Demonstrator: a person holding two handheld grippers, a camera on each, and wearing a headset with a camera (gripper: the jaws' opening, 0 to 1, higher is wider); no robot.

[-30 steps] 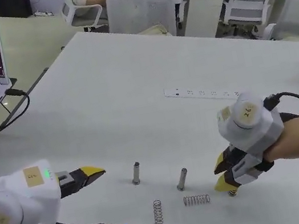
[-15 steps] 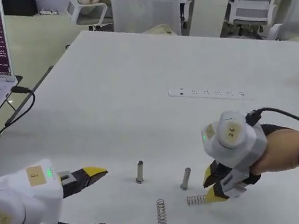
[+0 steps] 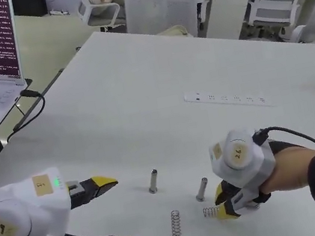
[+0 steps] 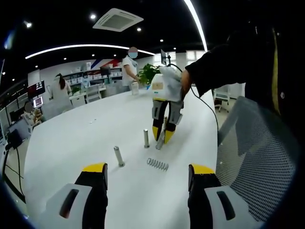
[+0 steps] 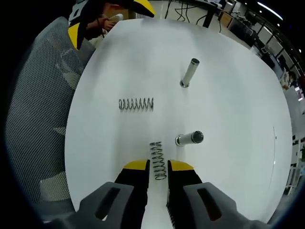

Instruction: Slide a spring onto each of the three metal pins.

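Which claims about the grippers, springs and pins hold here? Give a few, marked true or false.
1. The left gripper is open and holds nothing. True.
2. The right gripper has a spring between its nearly closed jaws. True.
3. The left pin and right pin already carry springs. False: both stand bare.
4. The loose spring stands upright on the table. False: it lies flat, in front of the pins.
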